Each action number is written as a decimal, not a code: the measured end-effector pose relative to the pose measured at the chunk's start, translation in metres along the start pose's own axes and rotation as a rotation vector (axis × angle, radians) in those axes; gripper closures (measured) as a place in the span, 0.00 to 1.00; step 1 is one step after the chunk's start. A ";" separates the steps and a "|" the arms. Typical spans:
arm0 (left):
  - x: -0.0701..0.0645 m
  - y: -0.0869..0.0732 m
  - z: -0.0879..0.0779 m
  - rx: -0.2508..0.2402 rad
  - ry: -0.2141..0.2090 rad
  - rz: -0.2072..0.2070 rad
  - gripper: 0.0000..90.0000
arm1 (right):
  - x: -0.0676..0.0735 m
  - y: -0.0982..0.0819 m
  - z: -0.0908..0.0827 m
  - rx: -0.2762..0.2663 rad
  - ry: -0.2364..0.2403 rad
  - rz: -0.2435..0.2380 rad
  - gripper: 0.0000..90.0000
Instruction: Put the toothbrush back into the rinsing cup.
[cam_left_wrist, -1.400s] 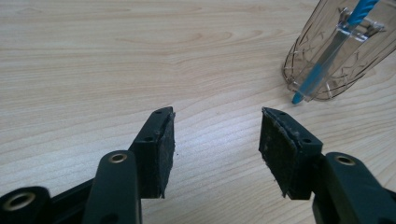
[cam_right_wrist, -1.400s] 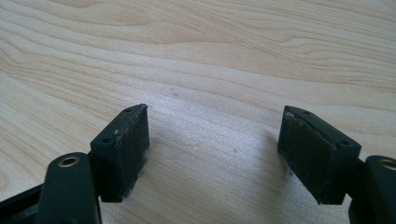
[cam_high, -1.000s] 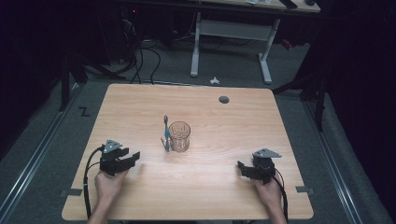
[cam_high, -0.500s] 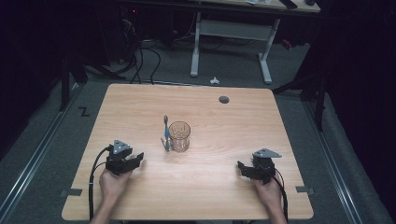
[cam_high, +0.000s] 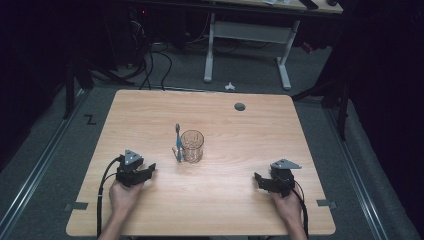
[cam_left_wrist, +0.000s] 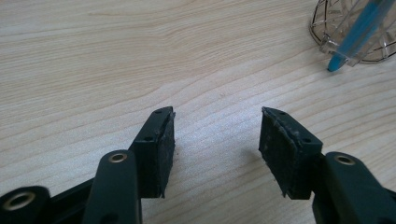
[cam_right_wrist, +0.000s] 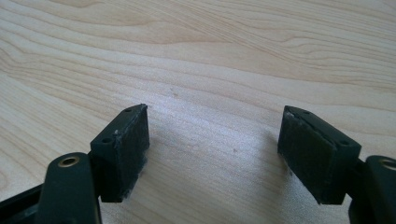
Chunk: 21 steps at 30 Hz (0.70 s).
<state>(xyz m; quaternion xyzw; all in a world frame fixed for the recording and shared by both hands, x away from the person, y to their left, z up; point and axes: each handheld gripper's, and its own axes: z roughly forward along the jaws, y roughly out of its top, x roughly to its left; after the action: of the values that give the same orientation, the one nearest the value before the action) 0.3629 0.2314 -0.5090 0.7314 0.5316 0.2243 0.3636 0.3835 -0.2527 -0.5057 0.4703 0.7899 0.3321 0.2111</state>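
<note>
— Clear, ribbed plastic: that's the tumbler, standing upright near the middle of the table, with a blue toothbrush propped against its left side, bristles up, handle tip on the wood.

— And where is it from the grippers?

— The left gripper sits on the near-left part of the table; the tumbler is up and to its right, near but apart. In the left gripper view the tumbler and toothbrush handle sit at the top right corner, beyond the jaws.

— Holding anything?

— No. Its jaws stand partly apart with bare wood between them. The right gripper, near-right and well apart from the tumbler, has its jaws spread wider, also with nothing between.

— The surface?

— Light wooden tabletop with a round grey grommet at the far right. Grey carpet around it, dark cables and white desk legs beyond.
</note>
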 end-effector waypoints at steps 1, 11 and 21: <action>0.000 0.000 0.001 0.003 0.004 0.002 0.51 | 0.000 0.000 0.000 0.000 0.000 0.000 0.28; -0.002 -0.001 0.003 0.017 0.022 0.037 0.48 | 0.000 0.000 0.000 0.000 0.000 0.000 0.28; -0.005 0.000 0.004 0.023 0.026 0.038 0.41 | 0.000 0.000 0.000 0.000 0.001 0.001 0.28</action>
<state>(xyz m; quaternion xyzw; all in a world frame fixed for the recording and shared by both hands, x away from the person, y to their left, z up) 0.3637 0.2257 -0.5112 0.7426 0.5248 0.2346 0.3437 0.3834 -0.2527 -0.5057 0.4707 0.7897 0.3324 0.2107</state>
